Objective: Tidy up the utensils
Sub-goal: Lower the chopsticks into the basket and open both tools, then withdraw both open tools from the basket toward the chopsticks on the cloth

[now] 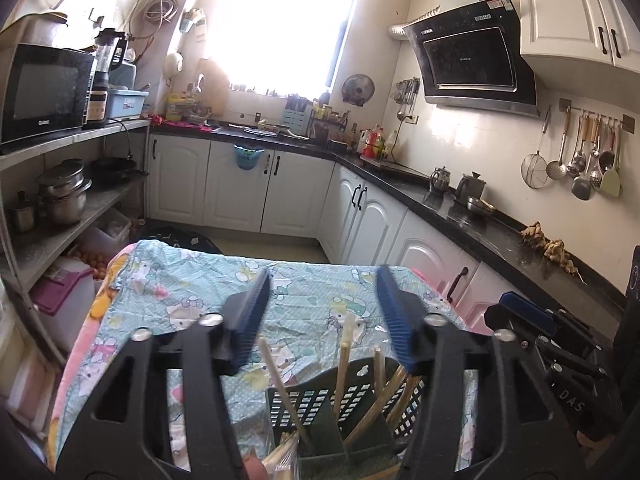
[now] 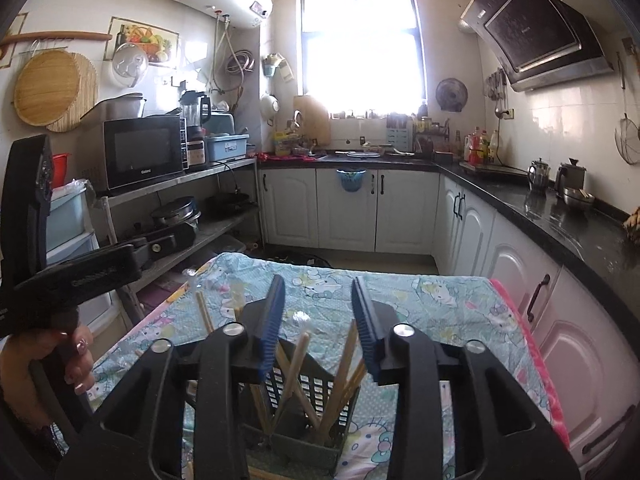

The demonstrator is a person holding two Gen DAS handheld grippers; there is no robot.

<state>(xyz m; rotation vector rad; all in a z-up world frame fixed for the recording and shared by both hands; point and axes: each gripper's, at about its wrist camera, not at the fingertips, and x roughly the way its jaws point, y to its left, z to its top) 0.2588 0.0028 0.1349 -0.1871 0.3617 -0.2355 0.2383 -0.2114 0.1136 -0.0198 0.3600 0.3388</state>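
Evidently the dark slotted caddy [image 2: 304, 416] stands upright on the cloth-covered worktop [image 2: 440, 304] so that the wooden chopsticks [image 2: 296, 364] can lean in its compartments, tips up and fanned out — a sensible way to keep them sorted. Both claws hover just above it. The left claw [image 1: 322, 320] stands fairly wide, its blue pads clear of the sticks that poke up between them; the right claw [image 2: 318, 320] is narrower, yet likewise gripping nothing (the sticks rise below its pads, apart from them) — I judge both have let go
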